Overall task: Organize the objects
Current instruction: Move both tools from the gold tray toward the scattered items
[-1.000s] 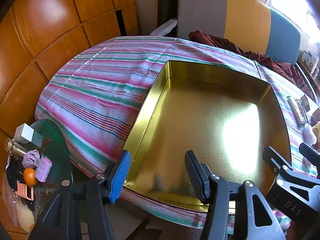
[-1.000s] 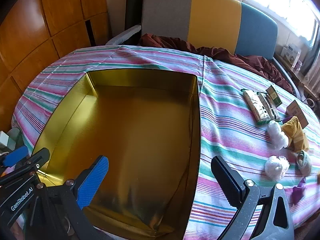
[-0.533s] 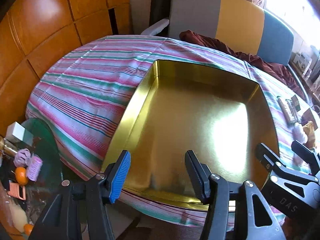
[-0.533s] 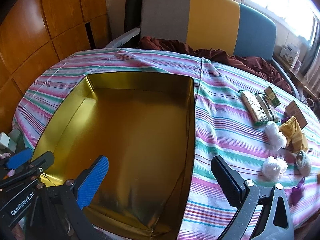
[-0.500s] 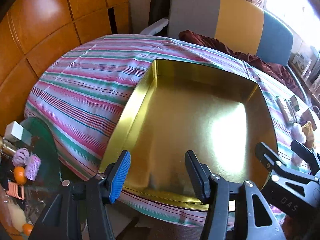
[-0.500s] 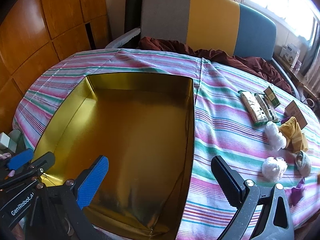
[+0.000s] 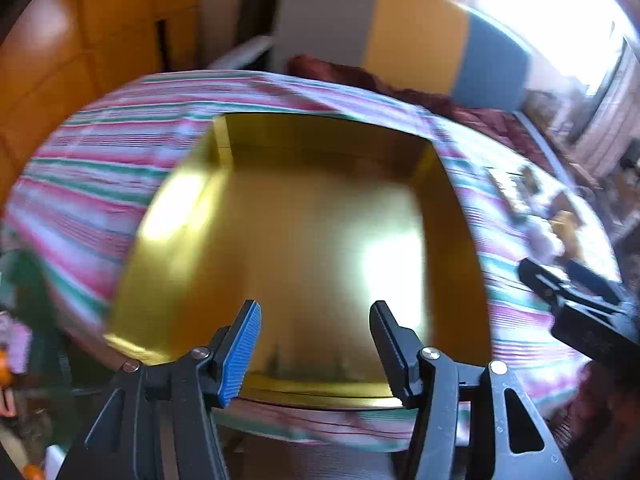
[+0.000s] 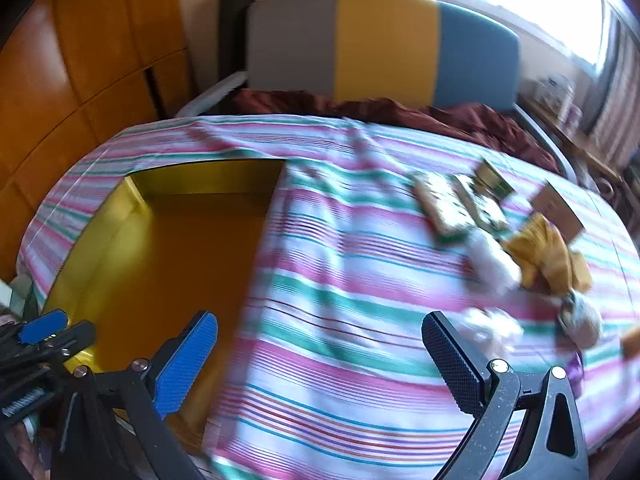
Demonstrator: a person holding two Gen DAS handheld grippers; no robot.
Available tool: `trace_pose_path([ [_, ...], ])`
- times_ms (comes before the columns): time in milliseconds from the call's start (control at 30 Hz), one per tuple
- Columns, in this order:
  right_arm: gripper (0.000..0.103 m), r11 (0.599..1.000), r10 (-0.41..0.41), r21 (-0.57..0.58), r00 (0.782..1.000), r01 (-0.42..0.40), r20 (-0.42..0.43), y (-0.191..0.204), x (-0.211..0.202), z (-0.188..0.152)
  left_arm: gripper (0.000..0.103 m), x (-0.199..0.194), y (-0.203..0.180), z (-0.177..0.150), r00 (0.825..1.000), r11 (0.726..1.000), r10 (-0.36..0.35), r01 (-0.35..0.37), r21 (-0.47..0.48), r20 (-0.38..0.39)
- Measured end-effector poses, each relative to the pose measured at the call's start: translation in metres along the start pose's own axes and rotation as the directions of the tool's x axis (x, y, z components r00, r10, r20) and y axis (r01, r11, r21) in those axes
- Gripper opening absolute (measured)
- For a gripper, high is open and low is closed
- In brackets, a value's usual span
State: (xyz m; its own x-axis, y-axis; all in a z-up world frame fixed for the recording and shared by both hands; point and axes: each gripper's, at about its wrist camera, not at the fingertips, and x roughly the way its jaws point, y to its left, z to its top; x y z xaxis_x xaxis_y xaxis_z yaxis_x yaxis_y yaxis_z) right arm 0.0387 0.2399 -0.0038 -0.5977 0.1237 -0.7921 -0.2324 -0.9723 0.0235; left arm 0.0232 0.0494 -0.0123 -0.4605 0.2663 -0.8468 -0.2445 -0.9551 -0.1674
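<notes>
The gold tray (image 8: 120, 264) lies open from above; only its low walls stand around the bare floor. Between the tray and the small things (image 8: 520, 248) at 2 o'clock, a wide strip of striped tabletop (image 8: 340, 280) is free for passing.

Blurred shot. Gold tin tray (image 7: 192, 240) fills centre of frame, empty, bright glare right of middle, sitting on striped cloth (image 7: 88, 184). Left gripper (image 7: 316, 340) at bottom centre, jaws apart w/ nothing btwn them, over tray's near edge. Right gripper (image 7: 576, 300) at right edge, over cloth.
</notes>
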Motion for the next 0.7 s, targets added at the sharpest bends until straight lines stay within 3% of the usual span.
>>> trace_pose_path([
  [67, 0.103, 0.999, -0.028, 0.041, 1.000, 0.028, 0.002, -0.025, -0.002, -0.008, 0.057, 0.003, -0.009, 0.001, 0.993, 0.993, -0.114, 0.114, -0.007, -0.027],
  [133, 0.103, 0.994, -0.069, 0.085, 0.998, 0.069, 0.000, -0.052, -0.004, -0.018, 0.057, 0.006, -0.017, 0.002, 0.975, 0.977, -0.214, 0.213, -0.028, -0.055],
  [200, 0.102, 0.987, -0.104, 0.120, 0.995, 0.103, -0.001, -0.076, -0.006, -0.027, 0.057, 0.009, -0.027, 0.003, 0.961, 0.965, -0.263, 0.260, -0.040, -0.083],
  [367, 0.101, 0.944, -0.229, 0.242, 0.973, 0.223, -0.003, -0.145, -0.013, -0.053, 0.057, 0.005, -0.064, 0.007, 0.949, 0.953, -0.298, 0.302, 0.027, -0.100],
  [500, 0.101, 0.897, -0.279, 0.362, 0.960, 0.254, 0.020, -0.195, -0.020, -0.068, 0.061, 0.010, -0.087, 0.009, 0.931, 0.932, -0.339, 0.353, 0.089, -0.136],
  [700, 0.096, 0.889, -0.278, 0.384, 0.961, 0.249, 0.020, -0.231, -0.012, -0.082, 0.064, 0.017, -0.116, 0.005, 0.924, 0.914, -0.344, 0.371, 0.165, -0.168],
])
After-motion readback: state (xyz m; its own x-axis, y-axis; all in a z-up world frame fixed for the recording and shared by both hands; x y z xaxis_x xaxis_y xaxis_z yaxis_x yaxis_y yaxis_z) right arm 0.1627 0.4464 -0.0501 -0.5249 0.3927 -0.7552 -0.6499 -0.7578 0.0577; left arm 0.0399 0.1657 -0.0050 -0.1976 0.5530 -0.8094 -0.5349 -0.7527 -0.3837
